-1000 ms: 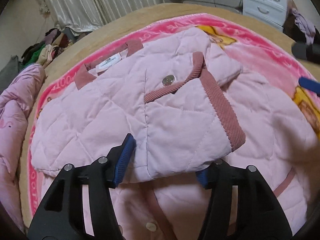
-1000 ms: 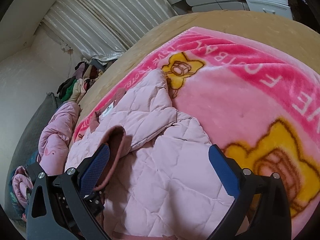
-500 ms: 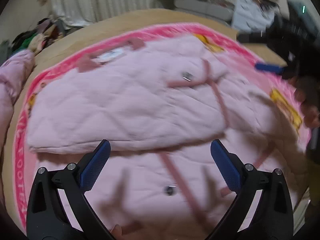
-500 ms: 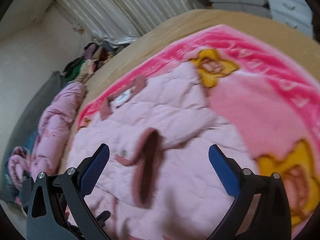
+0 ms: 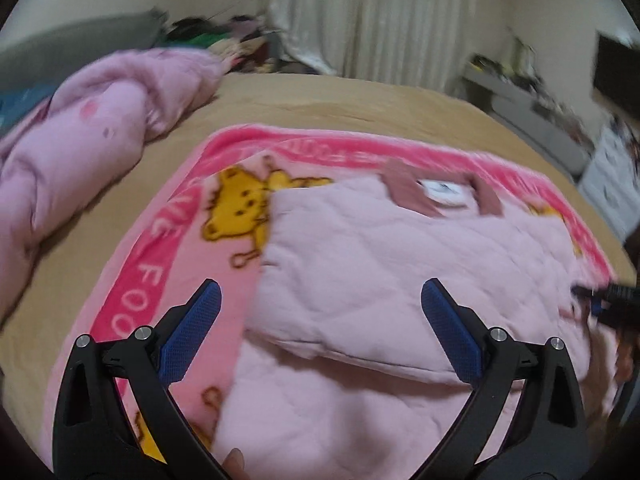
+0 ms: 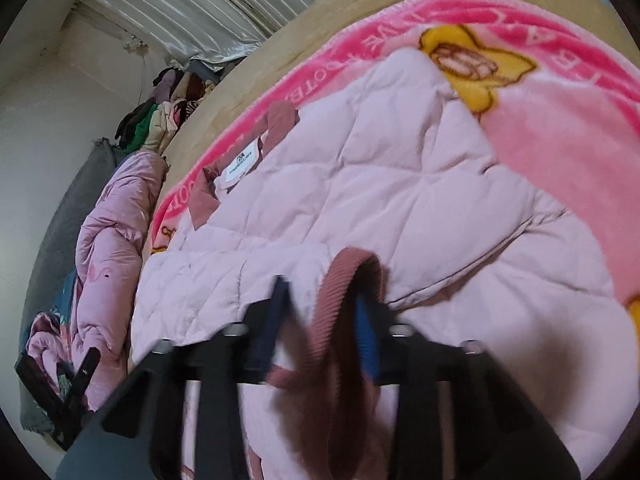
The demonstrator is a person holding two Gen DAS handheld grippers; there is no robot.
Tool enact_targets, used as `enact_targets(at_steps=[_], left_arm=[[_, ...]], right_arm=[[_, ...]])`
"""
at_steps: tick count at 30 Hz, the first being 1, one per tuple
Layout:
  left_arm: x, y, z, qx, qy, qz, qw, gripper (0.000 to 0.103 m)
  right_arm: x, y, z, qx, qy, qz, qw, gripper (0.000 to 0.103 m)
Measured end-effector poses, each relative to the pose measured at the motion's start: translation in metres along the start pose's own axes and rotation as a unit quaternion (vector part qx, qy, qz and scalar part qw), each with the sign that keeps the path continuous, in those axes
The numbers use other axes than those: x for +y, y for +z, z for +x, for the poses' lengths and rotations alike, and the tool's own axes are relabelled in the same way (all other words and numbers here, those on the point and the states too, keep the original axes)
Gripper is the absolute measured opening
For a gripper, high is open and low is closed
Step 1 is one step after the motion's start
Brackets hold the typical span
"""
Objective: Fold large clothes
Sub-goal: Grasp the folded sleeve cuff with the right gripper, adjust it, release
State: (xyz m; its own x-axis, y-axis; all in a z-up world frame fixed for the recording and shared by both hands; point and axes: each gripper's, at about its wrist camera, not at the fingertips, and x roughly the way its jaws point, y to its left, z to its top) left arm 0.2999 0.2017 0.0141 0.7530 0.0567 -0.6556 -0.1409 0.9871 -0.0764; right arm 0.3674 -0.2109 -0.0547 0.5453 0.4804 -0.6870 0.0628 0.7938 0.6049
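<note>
My right gripper (image 6: 320, 320) pinches the jacket (image 6: 400, 184) at its ribbed cuff (image 6: 340, 280) — soft, puffy (light). Left gripper (image 5: 320, 332) gapes empty — take the hem next

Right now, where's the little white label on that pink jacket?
The white label sits at the jacket's neck, between the darker pink collar flaps, at the far edge by the blanket's pink border; left of centre in the right wrist view.

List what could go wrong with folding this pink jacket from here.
1. The right gripper pinches only the ribbed cuff, so the quilted jacket may slip out or bunch when pulled.
2. The left gripper is open, holding nothing, so the folded sleeve could shift.
3. The fleece blanket underneath might drag along.
</note>
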Motion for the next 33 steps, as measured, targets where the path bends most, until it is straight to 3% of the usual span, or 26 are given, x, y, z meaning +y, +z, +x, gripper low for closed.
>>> enact_targets(at_steps=[4, 8, 10, 13, 15, 19, 22, 25, 31, 33], left_arm=[[0.032, 0.004, 0.009, 0.006, 0.005, -0.051, 0.9987, 0.094], [0.042, 0.004, 0.013, 0.004, -0.025, -0.074, 0.9969, 0.094], [0.040, 0.003, 0.019, 0.012, -0.065, -0.085, 0.9941, 0.094], [0.034, 0.000, 0.027, 0.013, -0.067, -0.080, 0.9945, 0.094], [0.027, -0.003, 0.031, 0.012, -0.070, -0.069, 0.9951, 0.092], [0.014, -0.009, 0.037, 0.013, -0.080, -0.049, 0.9955, 0.080], [0.005, -0.010, 0.040, 0.012, -0.086, -0.025, 0.9959, 0.065], [0.000, -0.013, 0.044, 0.015, -0.088, -0.005, 0.9960, 0.064], [-0.001, -0.017, 0.052, 0.021, -0.094, 0.003, 0.9953, 0.064], [-0.004, -0.020, 0.057, 0.030, -0.091, 0.009, 0.9953, 0.064]], right_arm=[[0.022, 0.003, -0.008, -0.033, -0.016, -0.053, 0.998, 0.007], [0.062, 0.028, -0.034, -0.096, -0.026, -0.133, 0.986, 0.006], [0.076, 0.045, -0.043, -0.123, -0.032, -0.159, 0.979, 0.006], [0.085, 0.075, -0.047, -0.150, -0.057, -0.180, 0.971, 0.006], [0.081, 0.087, -0.038, -0.146, -0.070, -0.182, 0.970, 0.006], [0.077, 0.090, -0.011, -0.129, -0.097, -0.187, 0.969, 0.006], [0.070, 0.086, 0.001, -0.129, -0.101, -0.177, 0.970, 0.006], [0.060, 0.083, 0.009, -0.121, -0.110, -0.168, 0.972, 0.007], [0.054, 0.066, 0.003, -0.124, -0.132, -0.177, 0.967, 0.024], [0.055, 0.056, -0.011, -0.150, -0.157, -0.187, 0.958, 0.043]])
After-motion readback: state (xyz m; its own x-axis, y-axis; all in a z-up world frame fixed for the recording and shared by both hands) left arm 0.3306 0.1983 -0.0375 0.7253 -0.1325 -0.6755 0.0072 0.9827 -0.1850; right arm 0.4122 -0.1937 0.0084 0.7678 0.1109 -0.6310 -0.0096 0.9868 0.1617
